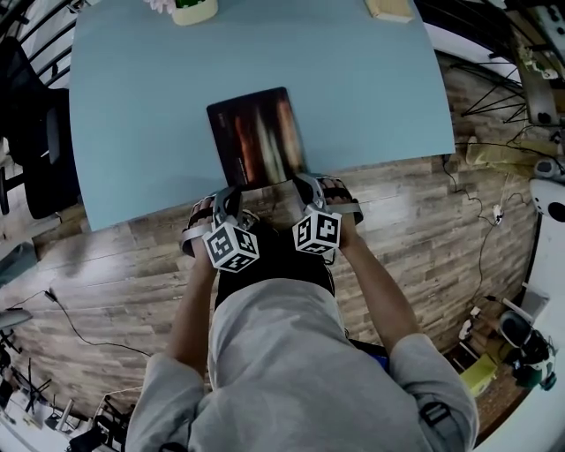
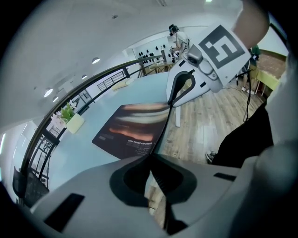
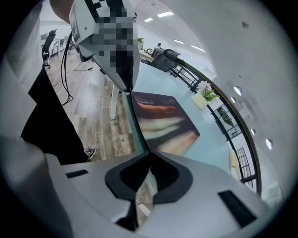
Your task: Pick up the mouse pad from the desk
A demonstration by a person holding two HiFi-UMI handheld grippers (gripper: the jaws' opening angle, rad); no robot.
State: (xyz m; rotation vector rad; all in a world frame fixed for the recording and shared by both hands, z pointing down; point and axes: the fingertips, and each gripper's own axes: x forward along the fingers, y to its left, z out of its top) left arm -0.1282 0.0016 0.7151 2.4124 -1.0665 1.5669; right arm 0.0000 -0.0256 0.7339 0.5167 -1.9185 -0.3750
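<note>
Head view: the mouse pad [image 1: 256, 132] lies at the near edge of the desk [image 1: 141, 106]; the left gripper [image 1: 231, 196] and the right gripper [image 1: 309, 185] are both at the pad's near edge.
Left gripper view: the jaws are pressed together on the pad's near edge.
Right gripper view: the jaws pinch the same edge.

We see bare blue desk [image 1: 371, 97] left and right of the mouse pad [image 1: 256, 137], a plant pot [image 1: 194, 11] and a pale flat thing [image 1: 388, 9] far off at the back edge, a black chair [image 1: 40, 159] at the left, wood floor [image 1: 424, 203] in front.
</note>
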